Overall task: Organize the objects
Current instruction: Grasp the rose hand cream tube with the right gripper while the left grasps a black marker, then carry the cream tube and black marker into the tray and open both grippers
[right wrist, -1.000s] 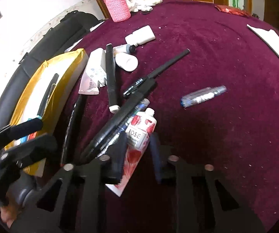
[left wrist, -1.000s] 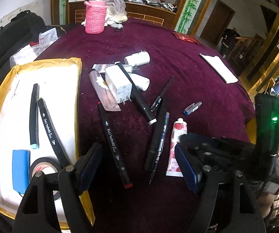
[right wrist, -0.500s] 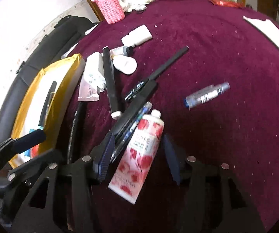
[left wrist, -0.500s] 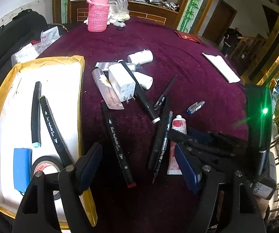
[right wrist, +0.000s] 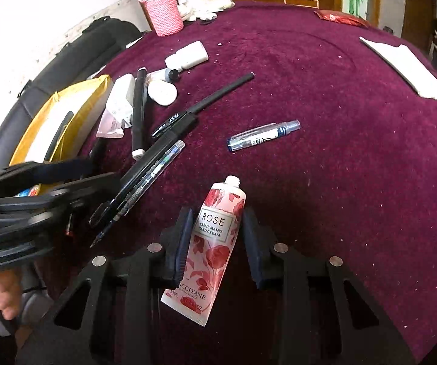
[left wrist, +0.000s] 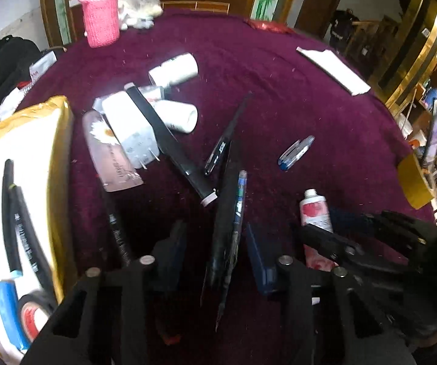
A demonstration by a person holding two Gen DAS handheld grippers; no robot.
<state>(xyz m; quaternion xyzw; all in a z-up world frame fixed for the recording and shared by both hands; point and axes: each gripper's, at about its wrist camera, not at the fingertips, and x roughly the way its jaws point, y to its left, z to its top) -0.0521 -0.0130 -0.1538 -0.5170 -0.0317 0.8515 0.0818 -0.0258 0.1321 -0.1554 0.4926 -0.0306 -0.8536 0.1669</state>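
Pens, a black marker (left wrist: 223, 237) and a clear ballpoint (left wrist: 239, 203), now sit between the left claw's (left wrist: 215, 252) half-closed jaws, while the right claw (right wrist: 215, 237), also narrowing, brackets the rose-printed hand-cream tube (right wrist: 211, 243), both grasps forming.

matte black plastic left gripper (left wrist: 215, 249), dark blue rubbery pads (left wrist: 259, 258), round silver screws, triangle cutouts, right gripper (right wrist: 215, 243) same build
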